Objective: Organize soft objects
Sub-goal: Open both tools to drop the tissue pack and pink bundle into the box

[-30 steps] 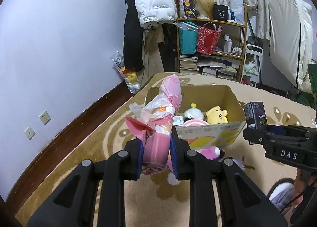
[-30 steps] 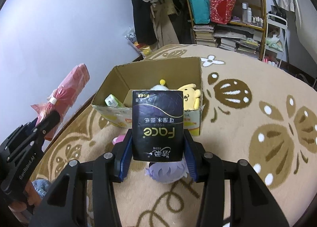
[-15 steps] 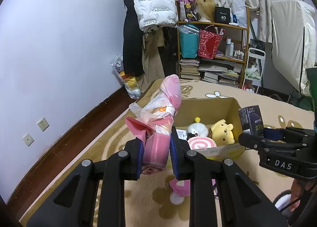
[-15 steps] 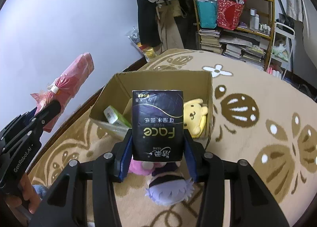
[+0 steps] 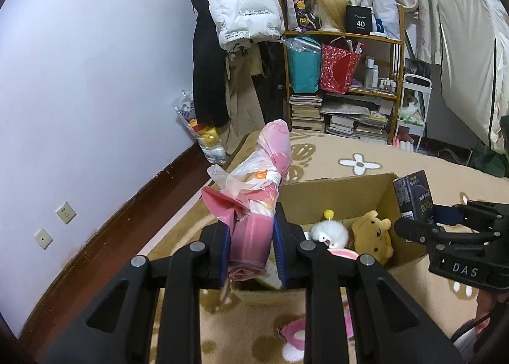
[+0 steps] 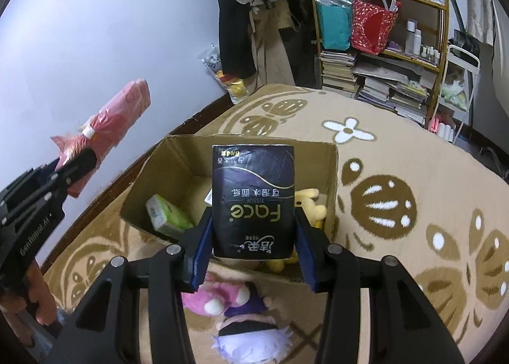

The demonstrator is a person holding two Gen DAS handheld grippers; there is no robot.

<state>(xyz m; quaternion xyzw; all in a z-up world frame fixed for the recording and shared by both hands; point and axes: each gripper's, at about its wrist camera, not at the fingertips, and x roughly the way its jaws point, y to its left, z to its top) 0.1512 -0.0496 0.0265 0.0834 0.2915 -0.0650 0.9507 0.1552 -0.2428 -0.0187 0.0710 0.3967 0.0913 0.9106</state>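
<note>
While both claws hang above the open brown cardboard box, each one is clamped on a thing. The left claw grips a pink rolled bundle wrapped in thin plastic, which sticks out over the near left rim of the box. The right claw grips a black soft tissue pack with the word "Face", upright over the middle of the box. Inside lie a yellow plush dog, a white fluffy plush and a green tissue pack; the far half of the box floor is free. A pink plush and a purple-haired plush lie on the beige patterned carpet just before the box, partly hidden by the claw arms. Right of the box the carpet is open.
</note>
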